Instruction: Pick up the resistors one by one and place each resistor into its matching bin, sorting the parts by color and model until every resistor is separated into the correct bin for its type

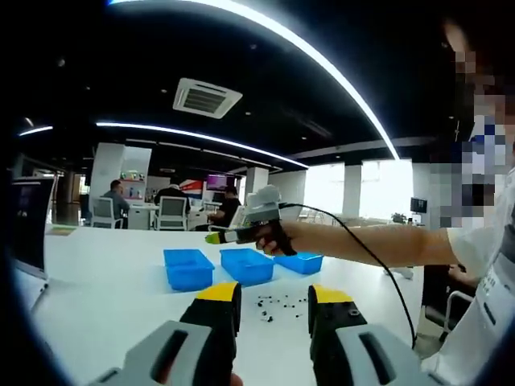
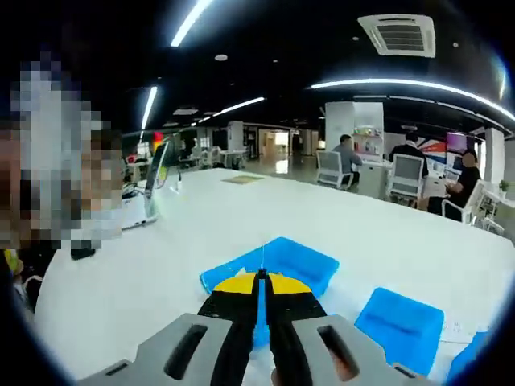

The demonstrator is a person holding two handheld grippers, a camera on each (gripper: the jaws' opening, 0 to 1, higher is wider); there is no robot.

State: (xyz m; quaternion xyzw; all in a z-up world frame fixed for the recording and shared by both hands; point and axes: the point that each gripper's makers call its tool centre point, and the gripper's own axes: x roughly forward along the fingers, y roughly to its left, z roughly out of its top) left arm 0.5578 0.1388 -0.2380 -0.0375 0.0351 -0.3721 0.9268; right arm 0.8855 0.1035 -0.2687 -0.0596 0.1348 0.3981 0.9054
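Table (image 1: 105,281): white, wide, held the bins and the loose parts.
Blue bins (image 1: 187,268): three in a row in the left gripper view, two full ones in the right gripper view.
Resistors (image 1: 278,305): small dark scatter on the table, just in front of the bins, between the left gripper's jaws in its view.
Left gripper (image 1: 273,301): jaws stood apart, nothing between them.
Right gripper (image 2: 261,281): jaws pressed together above a bin (image 2: 278,261); whether they pinched a part could not be told.
People (image 1: 173,201): seated at far tables.
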